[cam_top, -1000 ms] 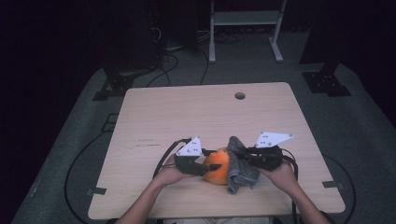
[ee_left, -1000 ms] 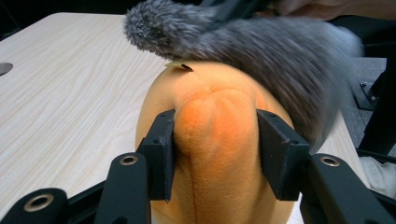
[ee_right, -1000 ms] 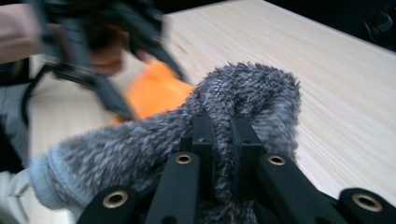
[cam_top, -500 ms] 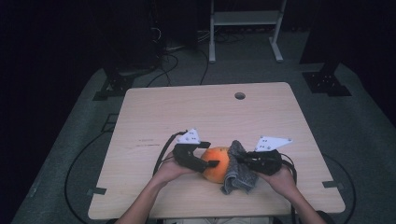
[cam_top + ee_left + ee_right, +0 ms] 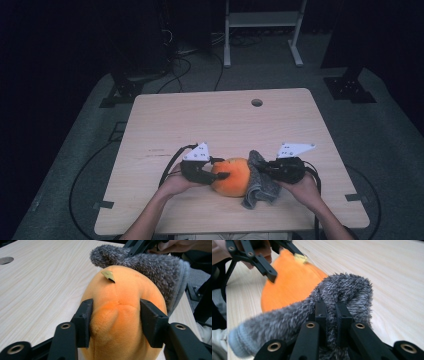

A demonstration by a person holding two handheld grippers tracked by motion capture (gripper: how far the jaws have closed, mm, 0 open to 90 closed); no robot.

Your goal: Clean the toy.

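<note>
Left gripper point(image 5: 223, 169) comes at the orange plush toy point(image 5: 232, 177) from the toy's left side in the high view, its jaws having just been closing, with the toy between them. In the left gripper view the two black pads point(image 5: 85, 320) sit on either flank of the plush body point(image 5: 122, 315) and dent it slightly, so I read this as a clamp on the toy's near end. The toy rests on the wooden table point(image 5: 215, 120), near the front edge, midway between the two hands. Its long axis looks to run roughly across the table, from one gripper toward the other, though the rounded shape makes that a loose call. A small tan tag point(image 5: 108, 275) stands up on its top seam.

On the toy's far side, draped against it and touching, lies the grey fuzzy sock point(image 5: 260, 181). Right gripper point(image 5: 265, 168) has its jaws pressed together on a fold of that sock, as the right gripper view shows plainly point(image 5: 329, 312), the fabric bunched around the fingertips.

So the coming move turns on this: the sock lies to the right of the toy, the toy to the left of the sock, each hand holding its own piece. Pulling the hands apart along the toy's long axis would probably part them; pushing together would slide the sock further over the toy
</note>
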